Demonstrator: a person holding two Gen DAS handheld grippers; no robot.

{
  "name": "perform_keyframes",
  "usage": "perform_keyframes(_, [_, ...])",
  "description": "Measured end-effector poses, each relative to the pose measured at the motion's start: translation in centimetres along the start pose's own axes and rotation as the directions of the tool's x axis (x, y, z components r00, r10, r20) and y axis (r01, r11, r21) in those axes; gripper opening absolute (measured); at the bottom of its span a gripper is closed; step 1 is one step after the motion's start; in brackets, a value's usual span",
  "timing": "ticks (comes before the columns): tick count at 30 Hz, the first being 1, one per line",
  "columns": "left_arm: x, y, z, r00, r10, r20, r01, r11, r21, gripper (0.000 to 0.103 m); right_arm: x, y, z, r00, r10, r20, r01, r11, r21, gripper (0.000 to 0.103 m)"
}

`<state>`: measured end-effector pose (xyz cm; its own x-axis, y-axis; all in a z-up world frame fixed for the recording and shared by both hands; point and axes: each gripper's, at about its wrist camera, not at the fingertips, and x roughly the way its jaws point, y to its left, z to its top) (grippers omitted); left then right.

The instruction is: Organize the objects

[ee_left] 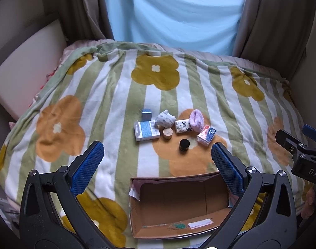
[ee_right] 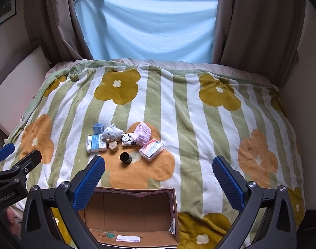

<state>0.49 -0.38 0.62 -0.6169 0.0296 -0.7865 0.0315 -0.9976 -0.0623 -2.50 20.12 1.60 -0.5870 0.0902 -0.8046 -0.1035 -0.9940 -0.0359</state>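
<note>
Beyond open left tongs (ee_left: 158, 157): black jar (ee_left: 184, 144), seemingly untouched.

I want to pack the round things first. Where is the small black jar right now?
The small black jar stands on the blanket, nearest of the cluster to the cardboard box, just in front of the wooden jar and left of the clear plastic case.
</note>
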Motion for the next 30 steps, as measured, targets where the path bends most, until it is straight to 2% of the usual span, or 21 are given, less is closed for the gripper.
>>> perform_keyframes(18, [-0.7,0.3,-0.1,1.000,0.003,0.030,-0.003,1.000,-0.019,0.102,-0.5,-0.2,0.3,1.000,0.002,0.015,-0.002,1.000,0.014,0.103])
perform_keyframes(26, [-1.3,0.0,-0.2,0.998,0.038,0.041,-0.038,0.999,0.008,0.102,-0.8,0.1,0.1,1.000,0.010,0.025,-0.010,1.000,0.012,0.103])
perform_keyframes(30, [-1.7,-0.1,0.0,0.998,0.022,0.057,-0.023,1.000,0.008,0.102,-0.7,0.5,0.2,0.999,0.016,0.029,-0.016,1.000,0.005,0.103])
